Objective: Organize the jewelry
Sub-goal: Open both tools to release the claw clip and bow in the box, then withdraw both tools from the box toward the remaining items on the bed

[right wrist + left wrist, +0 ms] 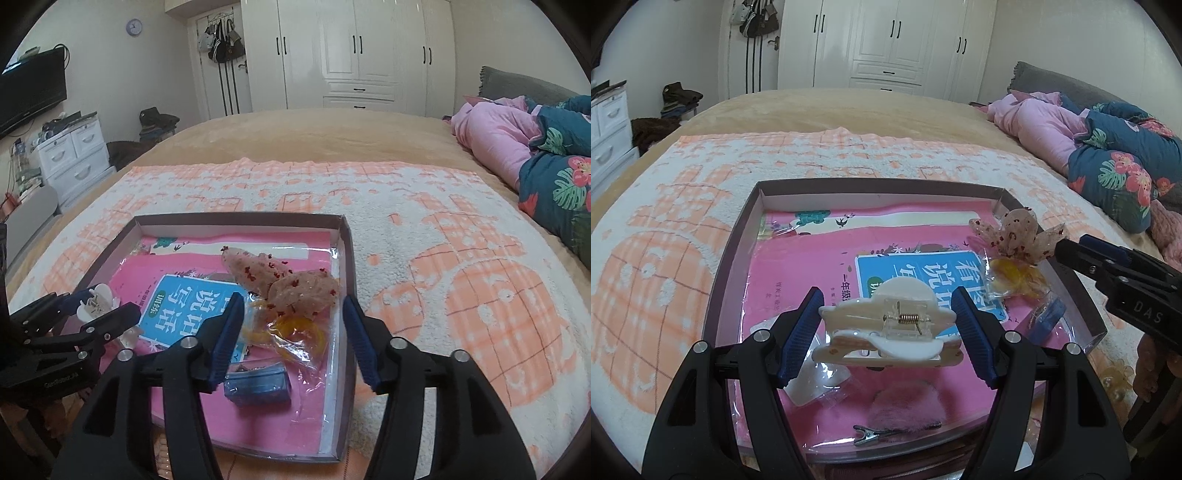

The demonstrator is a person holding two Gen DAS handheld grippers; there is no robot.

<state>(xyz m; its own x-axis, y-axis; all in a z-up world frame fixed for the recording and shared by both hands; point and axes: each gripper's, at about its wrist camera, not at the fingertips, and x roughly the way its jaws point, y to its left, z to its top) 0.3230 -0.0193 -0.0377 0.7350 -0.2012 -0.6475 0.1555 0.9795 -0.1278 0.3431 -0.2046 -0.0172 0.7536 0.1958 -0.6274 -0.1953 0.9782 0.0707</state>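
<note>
So the left gripper has its blue ribbed pads clamped on a cream-white plastic claw hair clip with a little brass spring, one pad on each end of it. The clip sits sideways between the fingers, lifted above the box rather than lying in it. You can see the same clip pinched in that gripper from the right wrist view too, over at the left edge.

The right gripper is let go, its jaws standing apart with nothing pressed between the pads. Past its fingertips, and partly between them, lies a sheer pinkish fabric flower hair piece with dark red specks. It's resting in the box near the right wall, not touching either pad as far as I can tell. Just under the flower there's a yellow-orange thing in a crinkly clear wrapper, and nearer the camera a small blue clear-plastic packet.

All this is in a shallow rectangular cardboard box with grey-brown walls, with a pink book with a blue title panel lying flat inside. At the near end of the box there's a fluffy pink pompom clip with a small metal alligator clip beside it. The box sits on a white and peach checked fuzzy towel spread on a tan bed.
</note>
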